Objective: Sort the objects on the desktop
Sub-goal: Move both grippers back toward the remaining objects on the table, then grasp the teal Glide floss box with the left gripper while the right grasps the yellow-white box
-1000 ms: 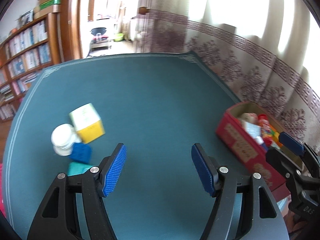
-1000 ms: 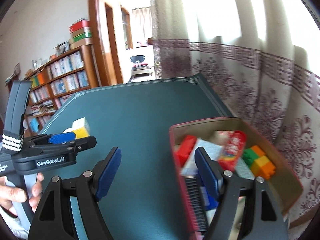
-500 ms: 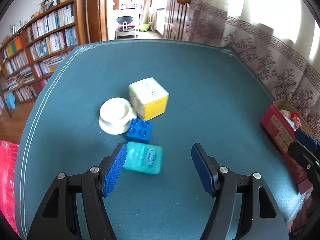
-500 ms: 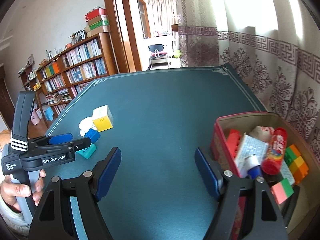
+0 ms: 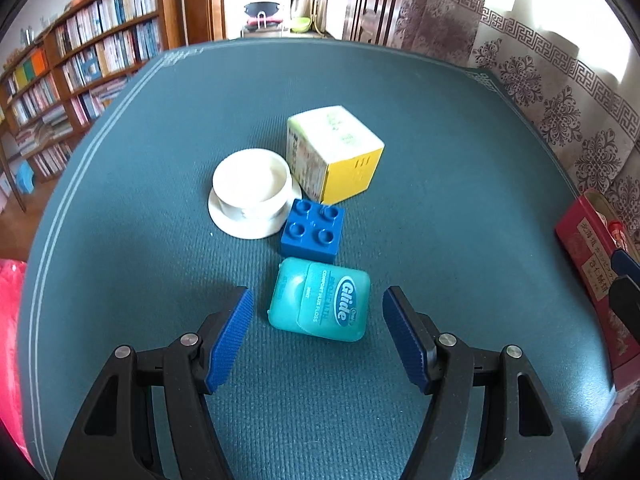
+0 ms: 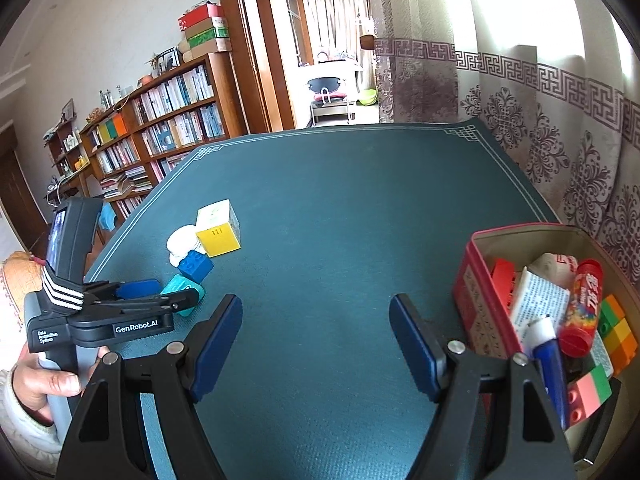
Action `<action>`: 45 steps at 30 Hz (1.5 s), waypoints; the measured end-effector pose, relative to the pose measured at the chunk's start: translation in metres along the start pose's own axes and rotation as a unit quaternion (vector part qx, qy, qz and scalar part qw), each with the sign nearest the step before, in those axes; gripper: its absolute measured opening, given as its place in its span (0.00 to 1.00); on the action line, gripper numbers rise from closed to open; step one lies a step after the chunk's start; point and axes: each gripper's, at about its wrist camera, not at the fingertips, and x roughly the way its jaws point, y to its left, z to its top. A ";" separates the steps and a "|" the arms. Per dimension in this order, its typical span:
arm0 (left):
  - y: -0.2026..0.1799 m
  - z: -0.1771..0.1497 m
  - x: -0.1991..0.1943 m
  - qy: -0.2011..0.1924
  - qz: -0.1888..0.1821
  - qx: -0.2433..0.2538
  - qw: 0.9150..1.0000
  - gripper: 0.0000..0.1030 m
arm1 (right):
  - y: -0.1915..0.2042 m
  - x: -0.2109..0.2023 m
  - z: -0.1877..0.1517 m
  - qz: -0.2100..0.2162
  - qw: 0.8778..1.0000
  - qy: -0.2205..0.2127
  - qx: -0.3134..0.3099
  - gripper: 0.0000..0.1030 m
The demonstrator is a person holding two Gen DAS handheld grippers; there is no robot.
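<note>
Left gripper is hanging wide open, empty, over the floss box. Imo lower straight, w/ pads clearing blue brick. Right gripper is idling open, empty.

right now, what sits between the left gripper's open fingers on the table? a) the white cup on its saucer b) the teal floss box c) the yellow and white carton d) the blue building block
b: in the left wrist view the teal floss box lies flat on the table between the blue pads of the left gripper, which stand open and clear of it; the blue building block sits just beyond it.
</note>
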 end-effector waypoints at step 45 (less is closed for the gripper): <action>0.053 -0.007 -0.009 -0.034 0.010 -0.037 0.999 0.53 | 0.074 0.086 0.045 0.066 0.995 0.067 -0.041 0.77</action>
